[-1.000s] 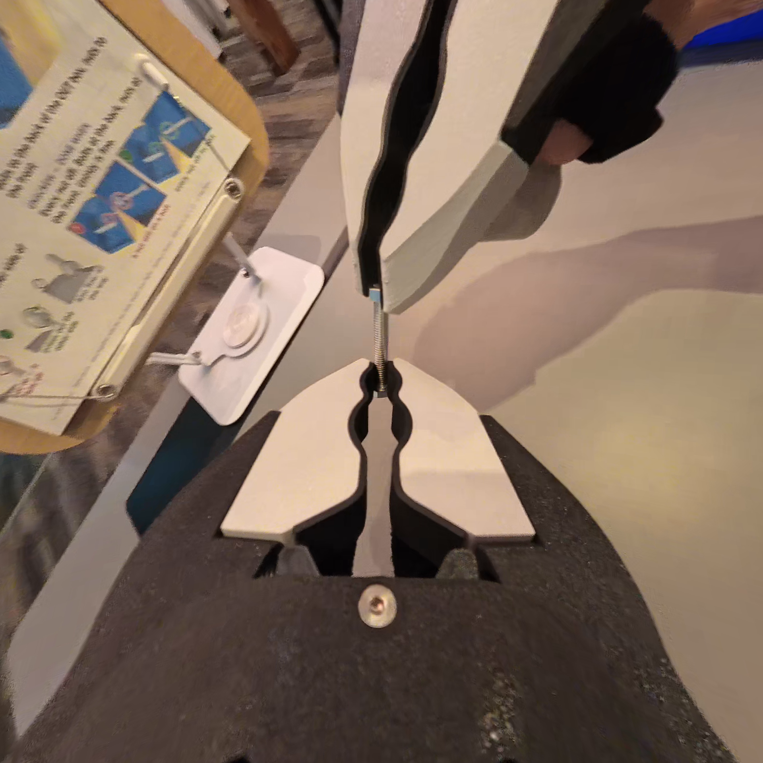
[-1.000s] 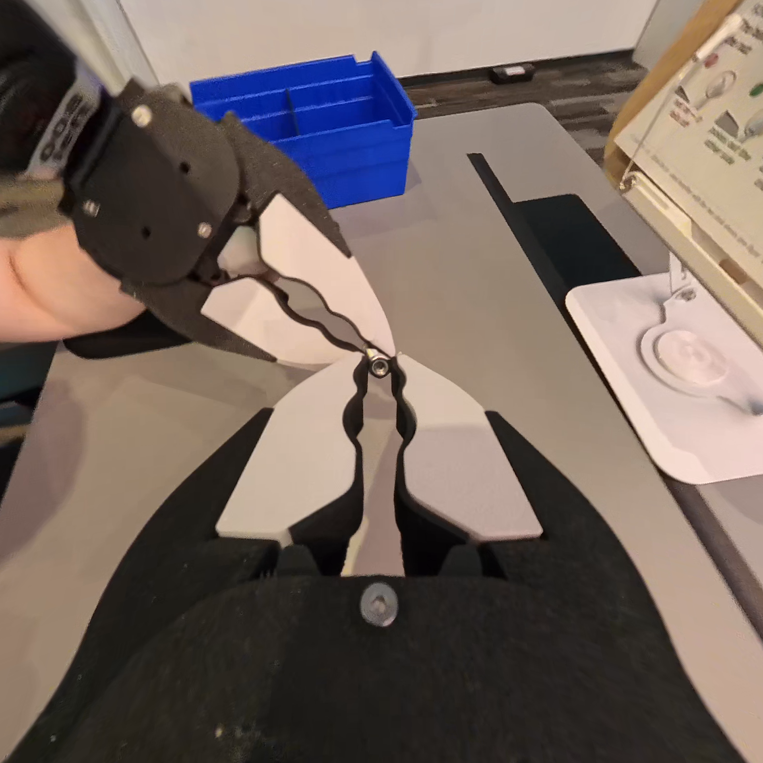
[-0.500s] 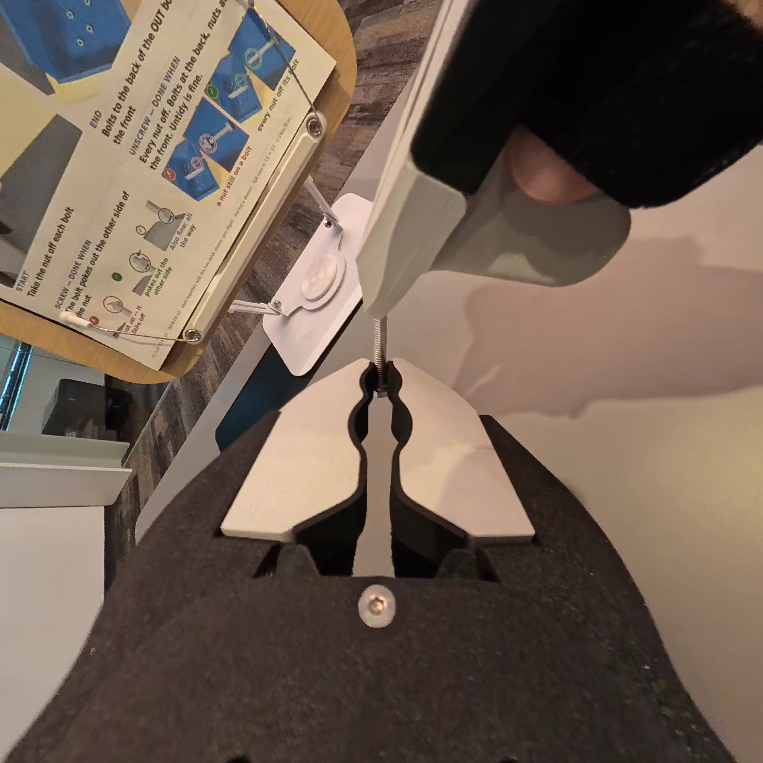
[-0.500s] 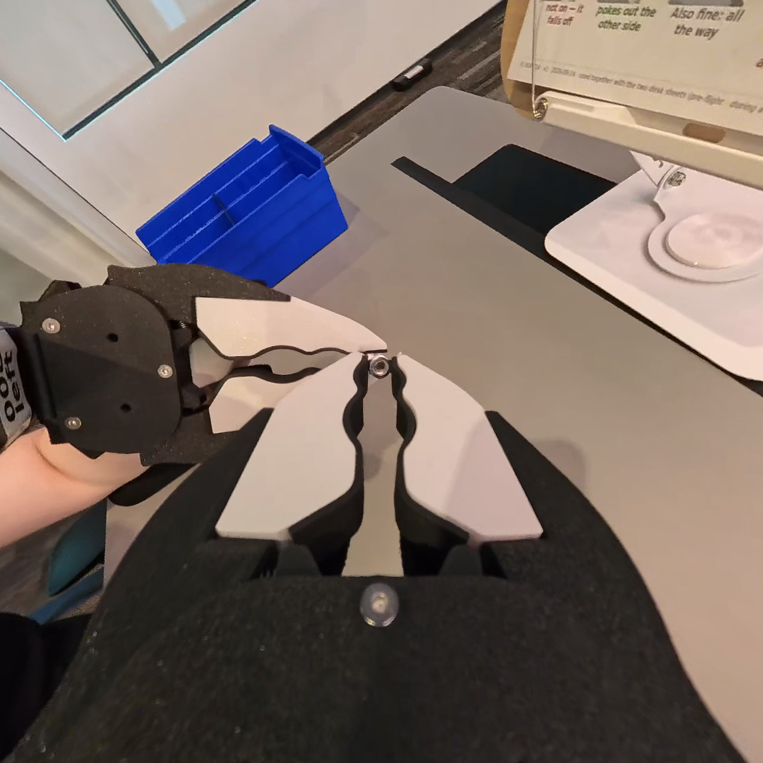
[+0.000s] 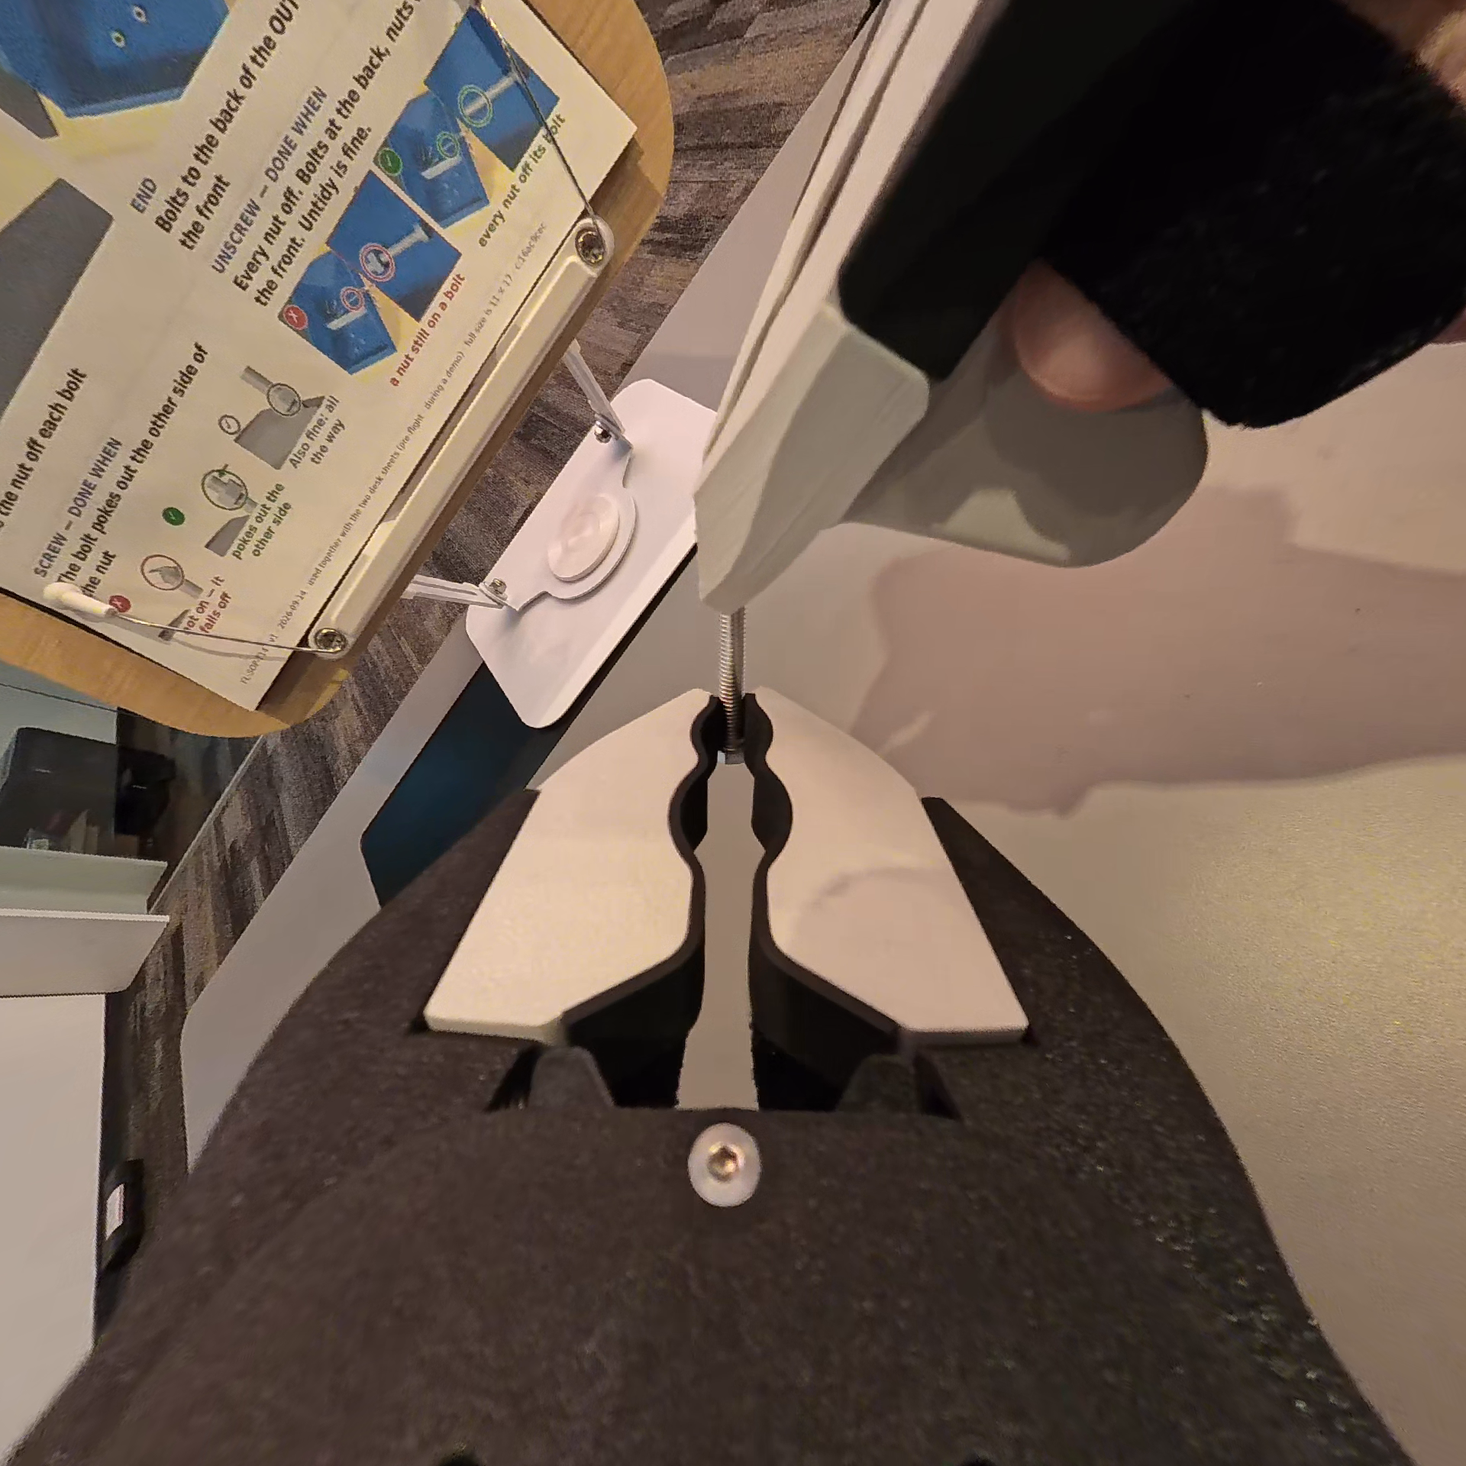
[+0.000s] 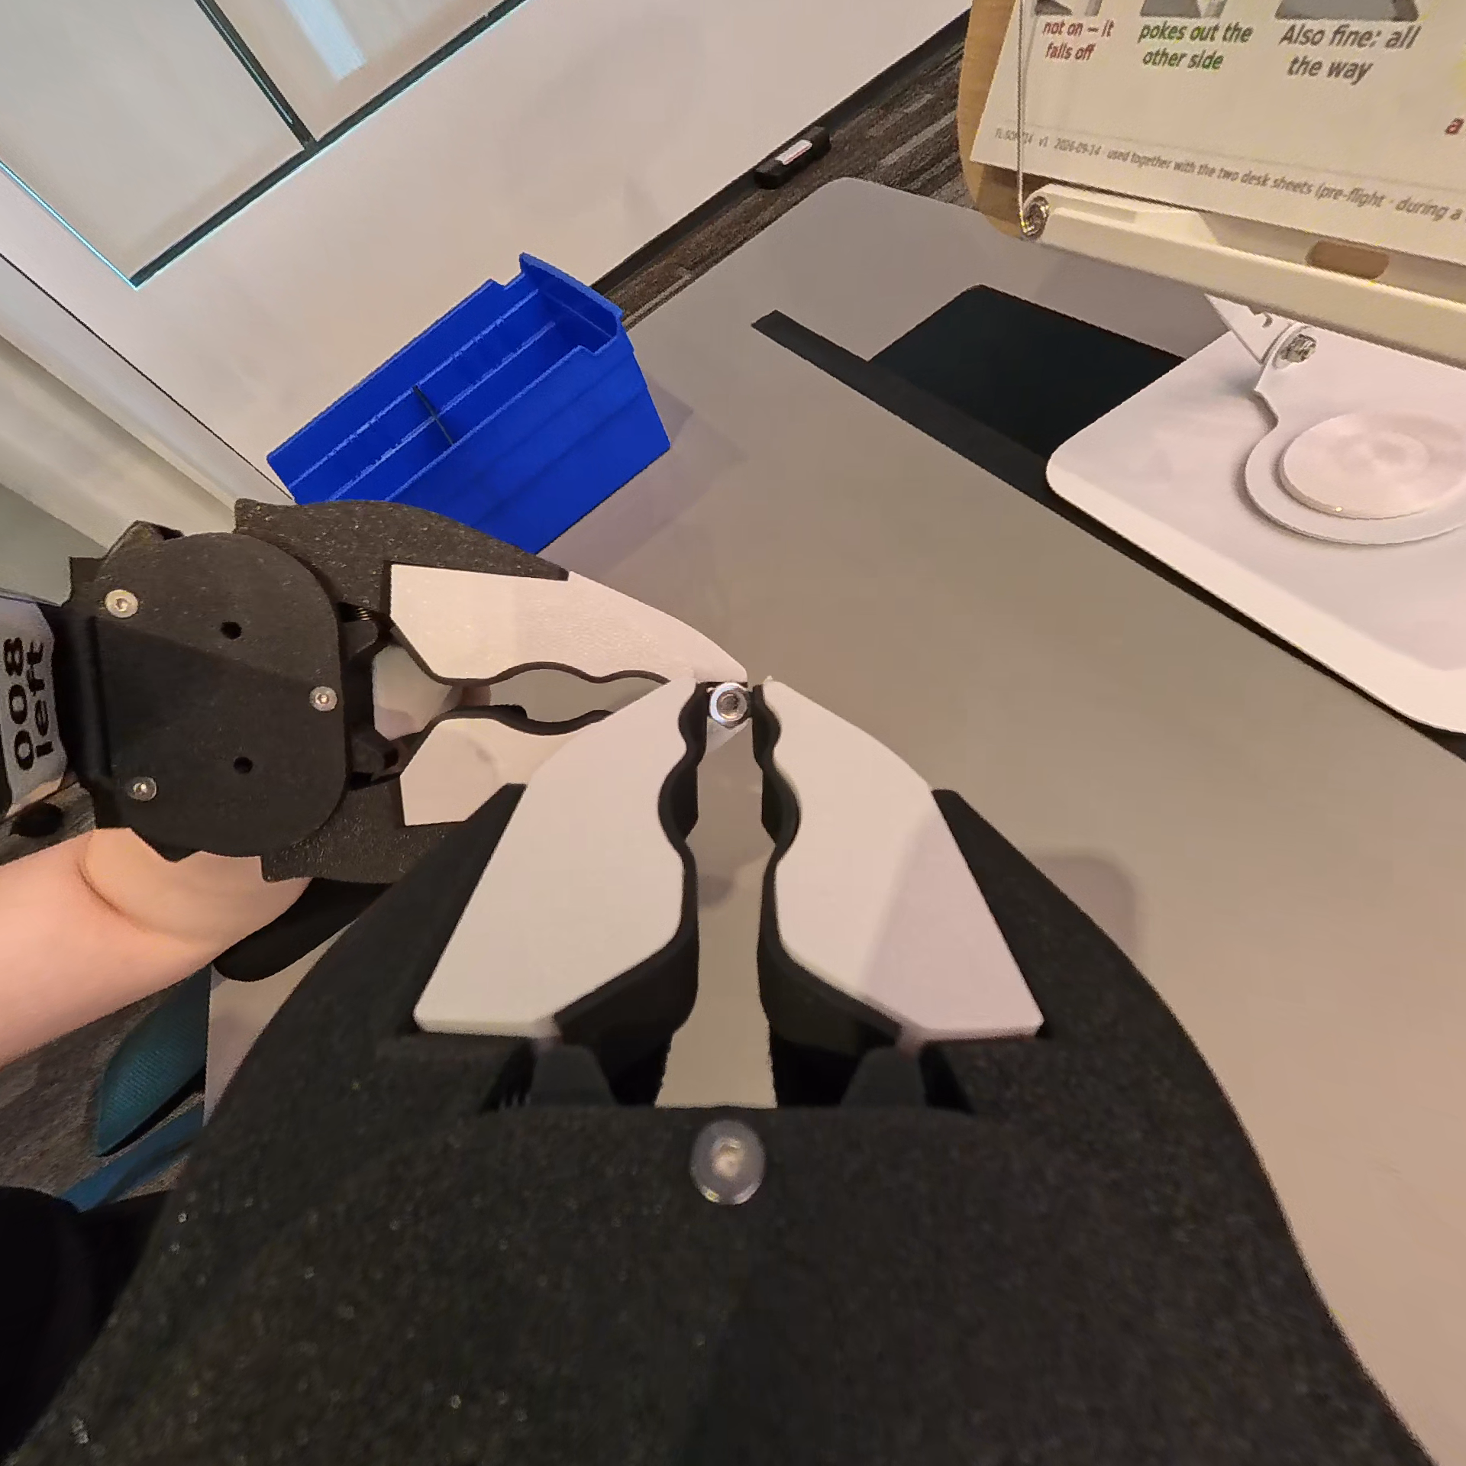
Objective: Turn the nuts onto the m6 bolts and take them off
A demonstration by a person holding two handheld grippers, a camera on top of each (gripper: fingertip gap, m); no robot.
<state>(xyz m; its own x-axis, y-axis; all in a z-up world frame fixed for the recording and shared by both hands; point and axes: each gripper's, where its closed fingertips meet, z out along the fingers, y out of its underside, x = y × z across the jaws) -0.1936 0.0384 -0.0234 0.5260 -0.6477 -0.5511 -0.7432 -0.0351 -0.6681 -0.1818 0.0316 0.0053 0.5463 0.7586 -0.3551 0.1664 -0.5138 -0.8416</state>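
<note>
A thin threaded M6 bolt [image 5: 726, 650] spans the short gap between both grippers, above the grey table [image 5: 1190, 912]. My left gripper [image 5: 730, 718] is shut on the bolt's near end, where a small nut [image 5: 731, 755] sits between the tips. My right gripper [image 5: 714, 591] comes down from above, shut on the far end. In the right wrist view, my right gripper [image 6: 728, 698] grips the bolt's socket head [image 6: 728, 706], seen end-on. The left gripper [image 6: 718, 676] reaches in from the left, level, its tips meeting mine.
A blue divided bin [image 6: 492, 428] stands at the table's far left. A wooden stand with an instruction sheet [image 5: 238, 317] rests on a white base plate [image 6: 1309, 516] at the right edge. A dark recess [image 6: 1023, 373] lies in the table [image 6: 912, 595]. Less than 4 cm separates the two grippers' tips.
Both grippers stay shut on the bolt. They have rolled about it: the left gripper, tilted down from the upper left before, now lies level. The right gripper looms closer in the left wrist view.
</note>
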